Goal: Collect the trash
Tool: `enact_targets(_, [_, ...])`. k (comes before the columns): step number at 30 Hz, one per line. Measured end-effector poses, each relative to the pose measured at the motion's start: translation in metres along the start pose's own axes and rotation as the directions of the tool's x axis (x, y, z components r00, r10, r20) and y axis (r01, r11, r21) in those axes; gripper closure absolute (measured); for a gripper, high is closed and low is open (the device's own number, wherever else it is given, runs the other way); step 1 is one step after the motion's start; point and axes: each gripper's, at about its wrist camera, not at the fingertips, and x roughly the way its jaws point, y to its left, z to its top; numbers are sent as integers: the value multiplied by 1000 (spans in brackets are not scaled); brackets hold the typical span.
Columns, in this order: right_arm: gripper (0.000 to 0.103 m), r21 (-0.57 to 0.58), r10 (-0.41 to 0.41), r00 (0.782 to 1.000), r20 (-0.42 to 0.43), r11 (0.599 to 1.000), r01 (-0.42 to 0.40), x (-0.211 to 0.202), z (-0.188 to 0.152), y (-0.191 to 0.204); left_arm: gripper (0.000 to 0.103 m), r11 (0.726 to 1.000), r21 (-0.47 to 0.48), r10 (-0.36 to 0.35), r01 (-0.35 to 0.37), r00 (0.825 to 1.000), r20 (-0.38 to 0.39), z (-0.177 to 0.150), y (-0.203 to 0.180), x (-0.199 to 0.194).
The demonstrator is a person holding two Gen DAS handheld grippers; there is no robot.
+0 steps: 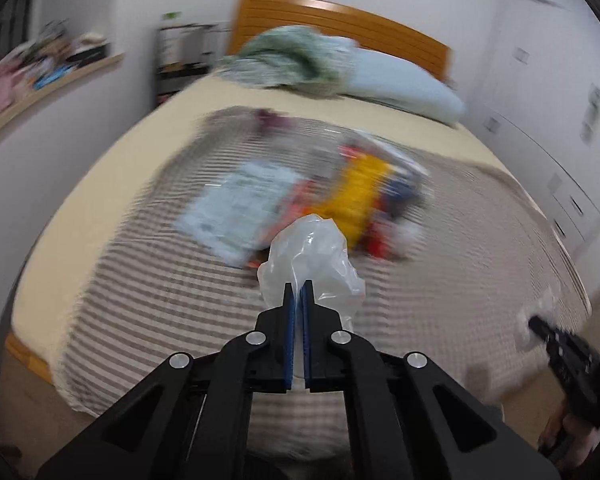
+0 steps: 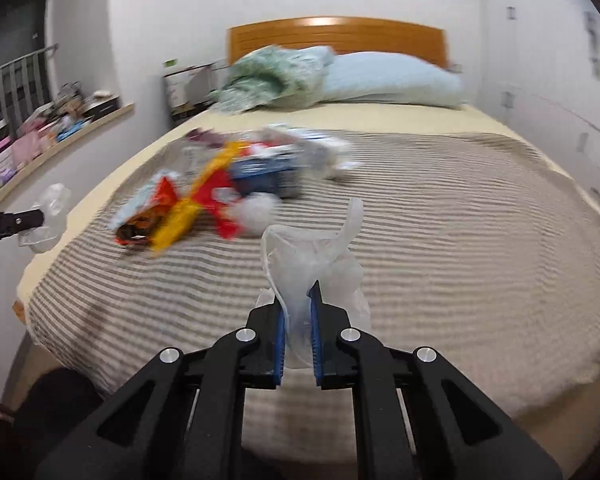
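While both grippers lift clear plastic above the bed (image 2: 440, 208), the likely reason is plain: each appears to hold one edge or handle of the same thin bag, so that pulling the two apart would open a mouth for the trash. Whether it is one bag or two separate pieces cannot be told, since no frame shows the plastic running from one gripper to the other.

On the striped blanket (image 1: 148, 300) the trash pile (image 2: 220, 184) lies loose: red, yellow and blue wrappers, a pale paper sheet (image 1: 244, 204) and a white crumpled wad (image 2: 258, 208). In the right view it sits at about 11 o'clock from the jaws, well apart from them; in the left view it lies at 12 o'clock, just behind the held plastic. Motion blur smears the wrappers, so no labels can be read. None of the trash is in the plastic yet, so collecting seems to be at its start.

On the left gripper (image 1: 298, 288) the jaws are pressed together, pinching a bunched fold of plastic (image 1: 312, 256) that balloons out above the blue pads. On the right gripper (image 2: 298, 300) the jaws are nearly together, with a narrow gap filled by a thicker gather of plastic (image 2: 312, 264), a loop of it curling up at 12 o'clock. Each gripper shows at the edge of the other's view, at 4 o'clock and 9 o'clock, each trailing plastic.

Pillows (image 2: 392, 78) rest at the headboard, far from the work.
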Motion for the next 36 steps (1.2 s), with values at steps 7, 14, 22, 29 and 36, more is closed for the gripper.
enact_targets(7, [92, 101, -200, 979, -38, 974, 203, -75, -65, -131, 103, 941, 170, -261, 292, 948, -181, -66, -173, 16])
enact_targets(14, [92, 219, -277, 930, -241, 918, 331, -94, -172, -234, 102, 748, 381, -304, 543, 791, -531, -174, -357, 80])
enact_targets(22, [92, 329, -222, 880, -420, 866, 376, -75, -268, -287, 102, 608, 517, -90, 602, 699, -709, -271, -476, 177])
enact_targets(29, [92, 363, -186, 858, -479, 848, 386, -47, -296, -308, 60, 594, 593, -20, 545, 746, -666, -296, -516, 246])
enact_targets(36, [92, 353, -126, 844, -521, 869, 348, 12, -307, -317, 59, 636, 530, -94, 561, 738, -668, -262, -482, 237])
